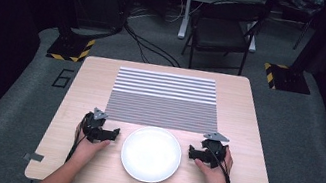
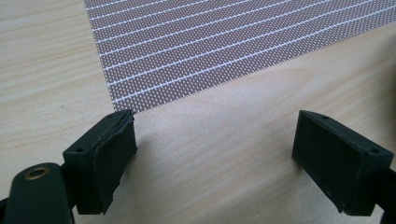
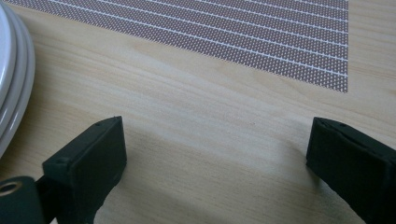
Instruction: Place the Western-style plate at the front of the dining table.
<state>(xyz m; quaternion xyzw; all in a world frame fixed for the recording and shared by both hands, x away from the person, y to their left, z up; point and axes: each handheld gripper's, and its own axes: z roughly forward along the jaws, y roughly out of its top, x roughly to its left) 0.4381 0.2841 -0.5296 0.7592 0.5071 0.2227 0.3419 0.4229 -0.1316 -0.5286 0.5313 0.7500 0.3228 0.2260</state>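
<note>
Flanking a white plate (image 1: 151,154) at the table's (image 1: 248,116) near edge, the left tool (image 1: 102,131) and right tool (image 1: 204,152) stood with jaws apart, empty; the plate looked stiff, smooth, breakable, best gripped by its rim.

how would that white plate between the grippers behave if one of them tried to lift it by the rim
The white plate looks glossy, so probably stiff but slippery under the pads. It lies flat on the table with a low rim, so getting a jaw beneath may be awkward. Likely ceramic, so fragile if dropped.
</note>
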